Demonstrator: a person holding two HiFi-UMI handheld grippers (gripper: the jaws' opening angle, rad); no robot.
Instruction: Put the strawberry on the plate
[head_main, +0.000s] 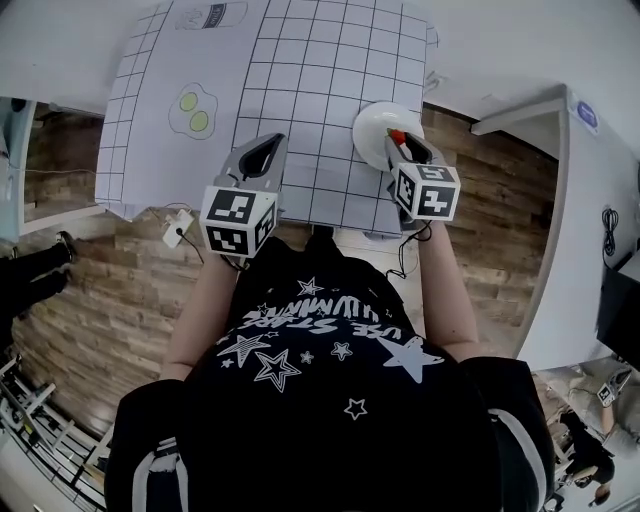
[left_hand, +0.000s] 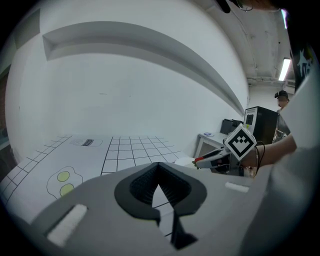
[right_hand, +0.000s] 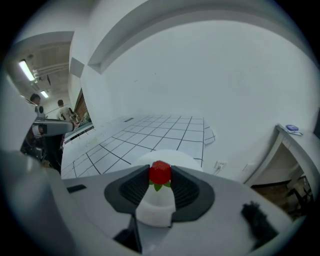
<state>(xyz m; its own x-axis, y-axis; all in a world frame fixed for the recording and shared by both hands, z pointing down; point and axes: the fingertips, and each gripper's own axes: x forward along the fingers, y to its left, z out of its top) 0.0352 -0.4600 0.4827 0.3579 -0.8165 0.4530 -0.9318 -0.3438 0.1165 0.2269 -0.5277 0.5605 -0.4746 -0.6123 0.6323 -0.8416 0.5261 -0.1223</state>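
Right hand-held gripper (right_hand: 160, 171), seen along its two jaws. The grey jaws with dark ribbed pads are closed on a red strawberry (right_hand: 160, 173), gripped at the tips, its green leaves pointing down. A white plate (right_hand: 187, 159) lies directly below and shows through the gap between the jaws. Whether the fruit touches the plate cannot be told, but it appears to be held just above it. Beyond the plate, a white sheet (right_hand: 150, 132) ruled in black squares runs to a plain white wall. A side table (right_hand: 292, 137) stands at right, and blurred figures (right_hand: 62, 107) at far left.
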